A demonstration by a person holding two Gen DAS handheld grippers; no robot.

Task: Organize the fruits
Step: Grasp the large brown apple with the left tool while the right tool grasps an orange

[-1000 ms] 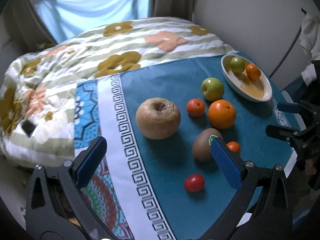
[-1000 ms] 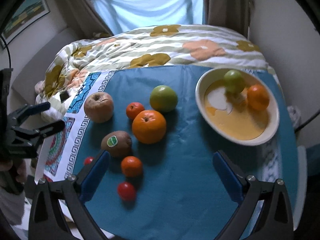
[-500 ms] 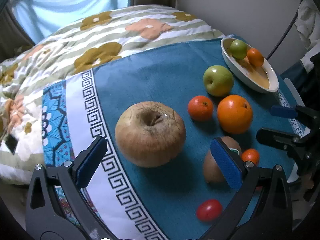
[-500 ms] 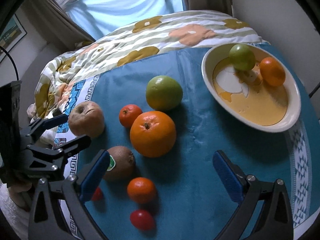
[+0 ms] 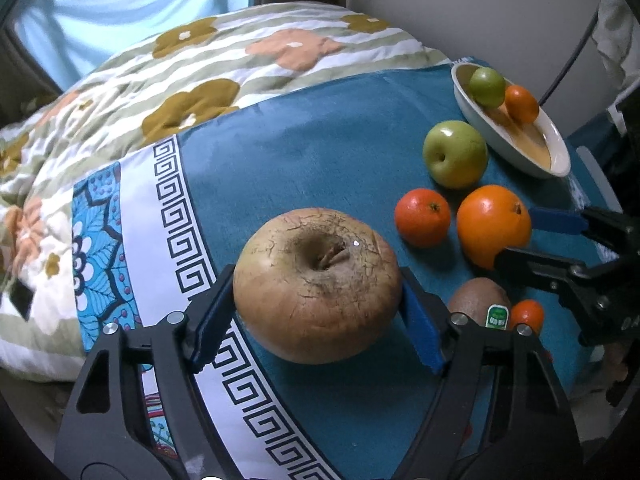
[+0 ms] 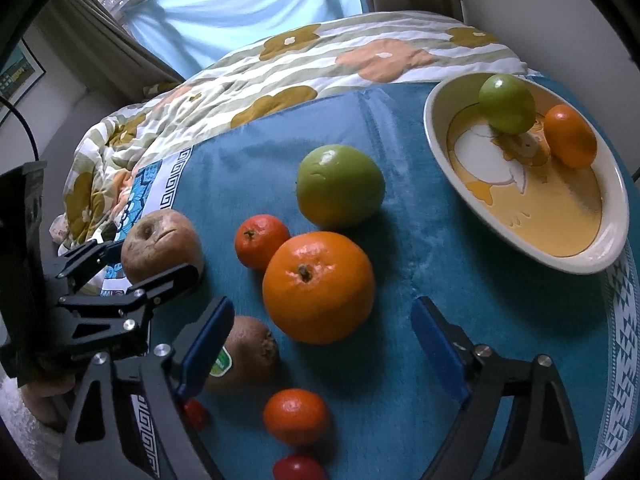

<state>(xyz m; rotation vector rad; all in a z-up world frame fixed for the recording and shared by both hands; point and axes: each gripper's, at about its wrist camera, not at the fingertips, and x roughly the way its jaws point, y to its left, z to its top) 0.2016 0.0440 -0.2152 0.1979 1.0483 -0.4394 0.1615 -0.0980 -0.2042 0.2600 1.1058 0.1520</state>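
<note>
A wrinkled brown apple (image 5: 316,284) sits on the teal cloth (image 5: 320,152) between the pads of my left gripper (image 5: 316,320). The jaws are closing, and both blue pads touch the apple's flanks. My right gripper (image 6: 322,340) straddles the big orange (image 6: 318,286); its jaws are closing too, with a gap left on each side of the fruit. A cream bowl (image 6: 440,152) at the far right holds a small green fruit (image 6: 506,108) and a small orange one (image 6: 570,136).
Loose on the cloth lie a green apple (image 6: 340,186), a mandarin (image 6: 260,242), a stickered kiwi (image 6: 244,356), a smaller mandarin (image 6: 296,416) and a cherry tomato (image 6: 298,470). A floral quilt (image 5: 200,92) lies behind, and the cloth's patterned border (image 5: 176,216) runs at the left.
Both grippers came down and forward toward the fruit. The left jaws narrowed onto the brown apple. The right jaws narrowed around the big orange.
</note>
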